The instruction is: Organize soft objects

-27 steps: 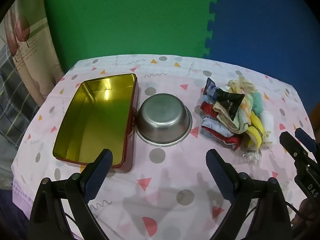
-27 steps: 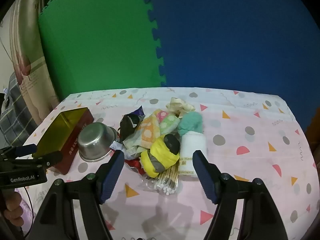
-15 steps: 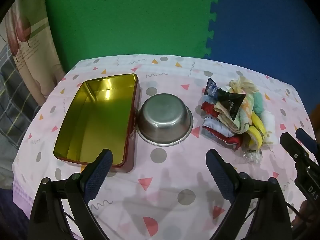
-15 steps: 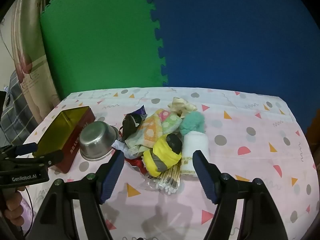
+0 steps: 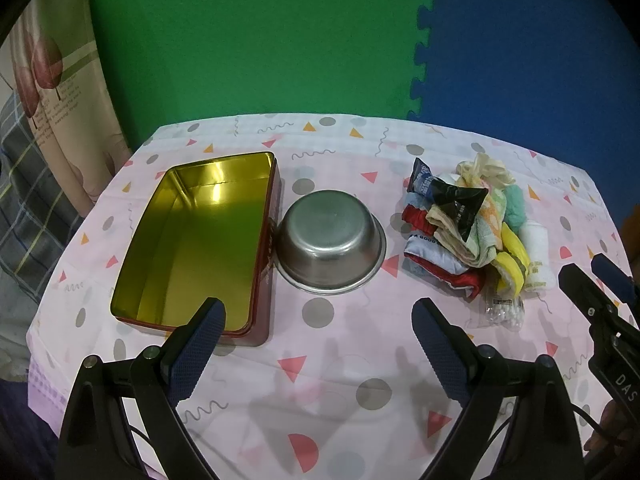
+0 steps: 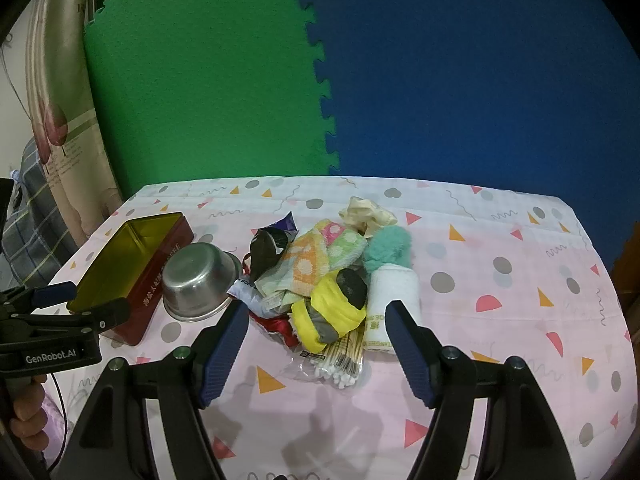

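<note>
A pile of soft things (image 6: 324, 276) lies mid-table: a dotted towel (image 6: 316, 256), a yellow cloth roll (image 6: 328, 316), a white rolled towel (image 6: 394, 292), a teal fluffy piece (image 6: 388, 246), snack packets and a cotton swab bag (image 6: 340, 358). The pile also shows in the left wrist view (image 5: 468, 232). My right gripper (image 6: 316, 344) is open and empty, just in front of the pile. My left gripper (image 5: 316, 340) is open and empty, in front of the steel bowl (image 5: 330, 240) and the open gold-lined red tin (image 5: 196, 240).
The table has a pink patterned cloth (image 5: 332, 392). Green and blue foam mats (image 6: 280, 80) stand behind it. The tin (image 6: 132, 268) and bowl (image 6: 198, 282) sit left of the pile. The right gripper shows at the right edge of the left wrist view (image 5: 600, 292).
Both views have shifted slightly; the table contents sit a little further right in frame. Nothing on the table has moved and both grippers stay open.
</note>
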`<state>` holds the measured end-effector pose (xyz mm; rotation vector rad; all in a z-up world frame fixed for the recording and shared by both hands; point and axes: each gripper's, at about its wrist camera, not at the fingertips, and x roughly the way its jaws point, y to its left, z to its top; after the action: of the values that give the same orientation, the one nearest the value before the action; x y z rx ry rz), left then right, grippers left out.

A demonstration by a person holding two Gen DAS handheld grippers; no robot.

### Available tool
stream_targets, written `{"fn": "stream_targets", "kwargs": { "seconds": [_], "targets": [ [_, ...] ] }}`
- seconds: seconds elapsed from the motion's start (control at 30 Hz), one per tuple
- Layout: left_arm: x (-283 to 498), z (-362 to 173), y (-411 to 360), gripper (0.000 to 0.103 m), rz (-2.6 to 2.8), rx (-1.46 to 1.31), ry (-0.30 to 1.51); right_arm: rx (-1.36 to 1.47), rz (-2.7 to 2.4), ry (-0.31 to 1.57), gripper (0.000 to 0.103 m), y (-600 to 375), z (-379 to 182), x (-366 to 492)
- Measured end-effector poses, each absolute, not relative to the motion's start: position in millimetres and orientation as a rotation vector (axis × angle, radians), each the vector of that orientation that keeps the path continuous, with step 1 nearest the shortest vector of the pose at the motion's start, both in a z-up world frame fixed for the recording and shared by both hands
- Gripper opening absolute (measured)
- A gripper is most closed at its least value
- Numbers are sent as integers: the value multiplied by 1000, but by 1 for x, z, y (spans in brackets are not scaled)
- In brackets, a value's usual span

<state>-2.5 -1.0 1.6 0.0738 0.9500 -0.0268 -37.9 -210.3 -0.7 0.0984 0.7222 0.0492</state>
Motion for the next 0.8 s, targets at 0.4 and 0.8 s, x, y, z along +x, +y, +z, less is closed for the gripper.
{"fn": "stream_targets", "kwargs": {
  "seconds": [0.4, 0.8],
  "targets": [
    [-3, 1, -2, 93, -24, 78, 948, 96, 50, 722, 73, -209, -1, -40],
    [-4, 1, -2, 93, -28, 78, 944, 96, 52, 720, 73, -209, 0, -41]
  ]
}}
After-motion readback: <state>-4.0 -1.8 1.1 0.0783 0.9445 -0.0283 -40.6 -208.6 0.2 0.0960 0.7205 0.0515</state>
